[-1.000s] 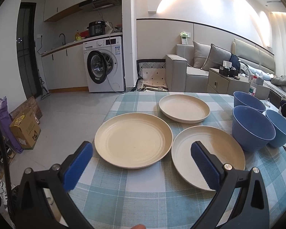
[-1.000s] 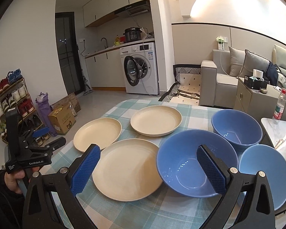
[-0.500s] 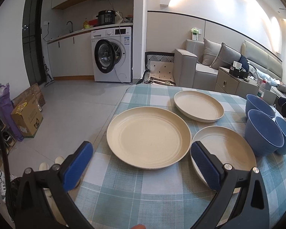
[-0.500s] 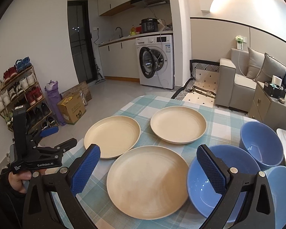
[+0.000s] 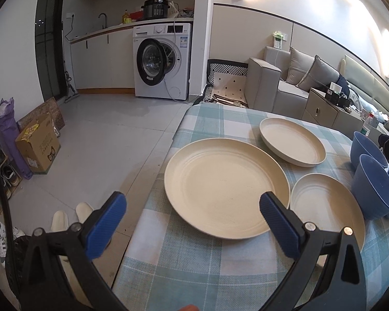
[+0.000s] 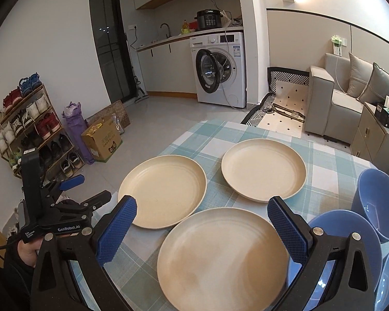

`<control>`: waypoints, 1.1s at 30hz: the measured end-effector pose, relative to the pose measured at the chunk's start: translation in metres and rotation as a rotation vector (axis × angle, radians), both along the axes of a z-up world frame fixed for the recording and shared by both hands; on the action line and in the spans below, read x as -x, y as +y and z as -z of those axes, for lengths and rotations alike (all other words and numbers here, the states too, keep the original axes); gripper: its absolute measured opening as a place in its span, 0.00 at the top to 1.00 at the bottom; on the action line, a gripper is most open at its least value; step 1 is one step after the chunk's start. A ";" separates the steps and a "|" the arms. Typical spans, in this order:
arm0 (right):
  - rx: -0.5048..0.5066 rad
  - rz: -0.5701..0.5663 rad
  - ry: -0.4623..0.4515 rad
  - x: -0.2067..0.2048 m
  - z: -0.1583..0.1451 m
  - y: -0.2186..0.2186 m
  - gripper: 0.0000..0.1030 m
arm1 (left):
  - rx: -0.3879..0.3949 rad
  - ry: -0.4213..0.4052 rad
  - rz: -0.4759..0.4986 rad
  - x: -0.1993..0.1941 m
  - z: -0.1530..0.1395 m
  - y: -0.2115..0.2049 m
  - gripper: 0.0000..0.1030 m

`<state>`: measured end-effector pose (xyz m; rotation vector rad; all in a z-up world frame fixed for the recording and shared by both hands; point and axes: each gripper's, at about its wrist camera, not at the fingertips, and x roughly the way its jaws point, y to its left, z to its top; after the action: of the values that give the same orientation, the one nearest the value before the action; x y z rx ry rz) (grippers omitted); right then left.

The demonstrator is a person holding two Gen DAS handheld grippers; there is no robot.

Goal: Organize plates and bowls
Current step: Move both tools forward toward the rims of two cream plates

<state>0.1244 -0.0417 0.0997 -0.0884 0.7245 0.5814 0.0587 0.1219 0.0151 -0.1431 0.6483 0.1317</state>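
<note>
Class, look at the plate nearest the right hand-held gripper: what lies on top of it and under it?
Nothing lies on the nearest plate; its face is bare. It rests on the checked tablecloth. The cloth beneath it is hidden.

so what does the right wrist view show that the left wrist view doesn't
Only the right wrist view shows the shoe rack, the left tool from outside and the hand holding it. Only the left wrist view shows the slippers on the floor. Both show the three cream plates, the blue bowls, the checked tablecloth and the washing machine.
</note>
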 end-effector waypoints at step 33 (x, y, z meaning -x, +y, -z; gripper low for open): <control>0.032 -0.043 0.247 -0.102 0.105 0.061 0.14 | 0.030 0.183 -0.018 -0.066 0.045 0.020 0.00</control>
<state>0.2264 0.0194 -0.0053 -0.0626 0.9738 0.6288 0.1244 0.1415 -0.0302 -0.1671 0.8320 0.1535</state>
